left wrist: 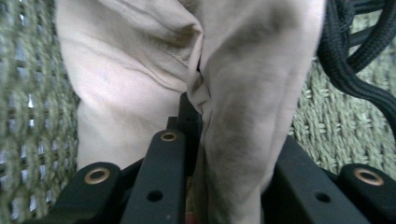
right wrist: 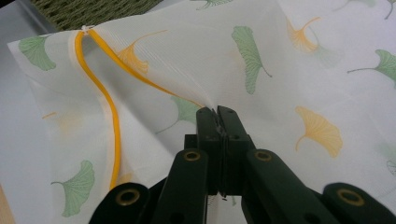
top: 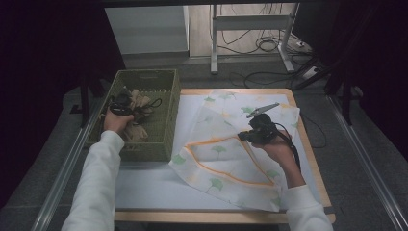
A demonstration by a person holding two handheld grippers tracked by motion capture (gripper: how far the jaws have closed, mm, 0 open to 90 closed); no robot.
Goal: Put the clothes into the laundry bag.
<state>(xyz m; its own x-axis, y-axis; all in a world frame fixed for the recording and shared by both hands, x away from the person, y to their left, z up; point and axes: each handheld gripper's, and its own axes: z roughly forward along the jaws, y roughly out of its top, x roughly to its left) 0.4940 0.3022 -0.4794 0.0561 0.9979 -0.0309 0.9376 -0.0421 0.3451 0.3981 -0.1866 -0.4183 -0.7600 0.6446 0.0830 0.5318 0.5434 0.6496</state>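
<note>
Table front bare; left gripper clamps beige cloth, right gripper pinches mesh bag edge.

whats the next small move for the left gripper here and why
Probably lift the beige cloth up out of the woven basket and carry it toward the mesh bag. The left gripper is shut on a fold of it, and the right gripper pinches the bag's edge up, holding its orange-trimmed mouth open.
</note>
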